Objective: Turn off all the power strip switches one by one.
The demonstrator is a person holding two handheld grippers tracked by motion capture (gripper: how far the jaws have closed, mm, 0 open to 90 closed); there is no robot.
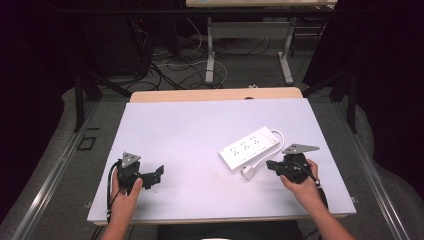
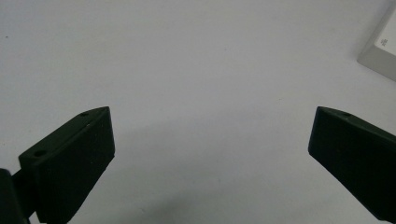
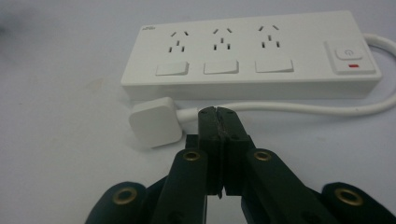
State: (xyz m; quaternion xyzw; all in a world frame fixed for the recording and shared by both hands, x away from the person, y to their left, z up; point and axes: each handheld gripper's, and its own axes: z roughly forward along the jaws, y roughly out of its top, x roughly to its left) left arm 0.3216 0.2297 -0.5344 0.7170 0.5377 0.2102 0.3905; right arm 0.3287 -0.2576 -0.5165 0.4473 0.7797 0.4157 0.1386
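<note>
So far, nothing is gripped. Left claw (image 1: 159, 175): jaws wide apart, empty, resting on the desk (image 1: 175, 130). Power strip (image 1: 250, 148): desk centre-right, untouched. Plug (image 3: 155, 121): unplugged, beside the strip. Right claw (image 3: 218, 116): jaws together, empty, just short of the plug.

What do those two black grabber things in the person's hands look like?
Both are black. The left gripper has a grey three-cornered plate on top and a black cable trailing from it. The right gripper has a wider grey plate, and brass-coloured rivets show on its arms. The left one's fingers are chunky wedge-shaped blocks.
</note>
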